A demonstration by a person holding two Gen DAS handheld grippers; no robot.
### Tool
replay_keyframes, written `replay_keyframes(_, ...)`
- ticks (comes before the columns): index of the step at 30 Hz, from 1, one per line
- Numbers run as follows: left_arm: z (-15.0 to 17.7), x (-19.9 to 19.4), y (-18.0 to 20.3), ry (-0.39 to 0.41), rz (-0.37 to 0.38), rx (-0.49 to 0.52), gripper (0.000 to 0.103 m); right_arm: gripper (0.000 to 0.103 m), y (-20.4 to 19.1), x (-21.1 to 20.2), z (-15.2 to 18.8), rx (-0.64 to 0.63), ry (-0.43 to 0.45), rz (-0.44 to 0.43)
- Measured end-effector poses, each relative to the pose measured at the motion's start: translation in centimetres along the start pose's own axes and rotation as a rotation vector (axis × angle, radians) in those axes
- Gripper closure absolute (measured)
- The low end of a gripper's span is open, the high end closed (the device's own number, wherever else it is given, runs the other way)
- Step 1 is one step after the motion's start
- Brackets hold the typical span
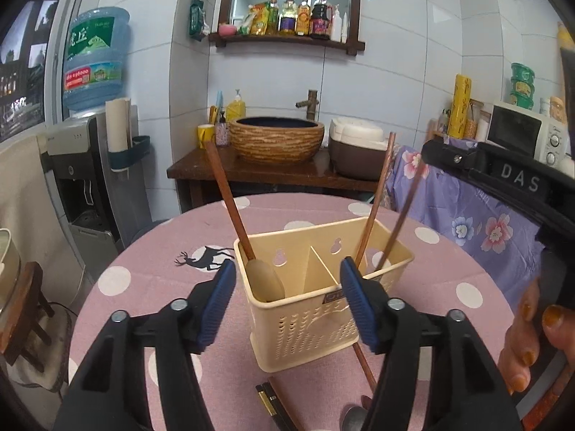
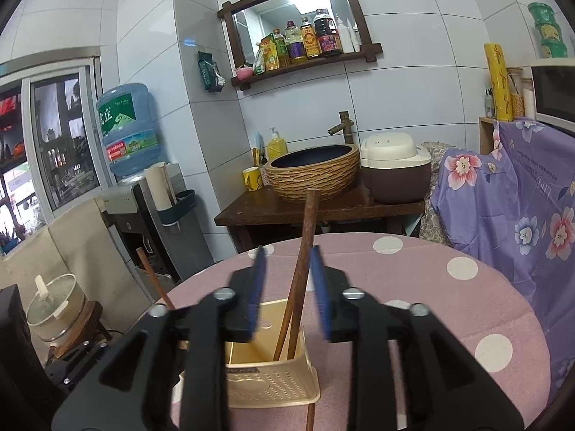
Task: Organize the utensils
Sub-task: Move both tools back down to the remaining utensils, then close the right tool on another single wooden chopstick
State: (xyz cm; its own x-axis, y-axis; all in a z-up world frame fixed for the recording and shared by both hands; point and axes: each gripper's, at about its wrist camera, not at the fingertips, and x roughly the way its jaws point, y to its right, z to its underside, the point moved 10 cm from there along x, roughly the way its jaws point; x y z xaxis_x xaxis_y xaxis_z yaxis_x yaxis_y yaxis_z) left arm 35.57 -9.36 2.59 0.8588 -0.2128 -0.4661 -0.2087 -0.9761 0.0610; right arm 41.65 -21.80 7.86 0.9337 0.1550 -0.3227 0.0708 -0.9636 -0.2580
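A cream two-compartment utensil basket (image 1: 316,323) stands on the pink polka-dot table (image 1: 151,262). Its left compartment holds a wooden spoon (image 1: 264,280), bowl down. Its right compartment holds two brown-handled utensils (image 1: 377,212) leaning right. My left gripper (image 1: 287,301) is open and empty just in front of the basket. In the right wrist view my right gripper (image 2: 287,287) is open above the basket (image 2: 273,377), with the two utensil handles (image 2: 303,265) standing between its fingers, not clamped. A metal spoon (image 1: 354,420), a brown handle (image 1: 363,362) and dark chopsticks (image 1: 273,409) lie on the table in front of the basket.
The right gripper's body and the hand holding it (image 1: 528,344) are at the right of the left wrist view. Behind the table are a wooden stand with a woven basin (image 1: 276,140), a rice cooker (image 1: 359,151), a water dispenser (image 1: 93,151) and a floral-covered cabinet (image 1: 463,208).
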Motion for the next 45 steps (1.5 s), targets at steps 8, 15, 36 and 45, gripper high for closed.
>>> replay_keyframes(8, 2.8, -4.3, -1.2, 0.022, -0.030, 0.015, 0.024, 0.046, -0.3, -4.4, 2.4, -0.081, -0.034, -0.013)
replay_keyframes(15, 8.7, -4.8, -2.7, -0.104, -0.031, -0.038, 0.024, 0.044, 0.2, -6.1, 8.7, -0.127, -0.181, 0.002)
replay_keyframes(36, 17.9, -4.8, -2.9, -0.298, -0.026, -0.119, 0.034, 0.043, 2.8, -7.1, 23.7, -0.133, -0.488, 0.055)
replay_keyframes(45, 18.9, -5.0, -3.2, -0.320, -0.027, -0.134, 0.045, 0.043, 2.9, -7.7, 25.6, -0.091, -0.537, 0.033)
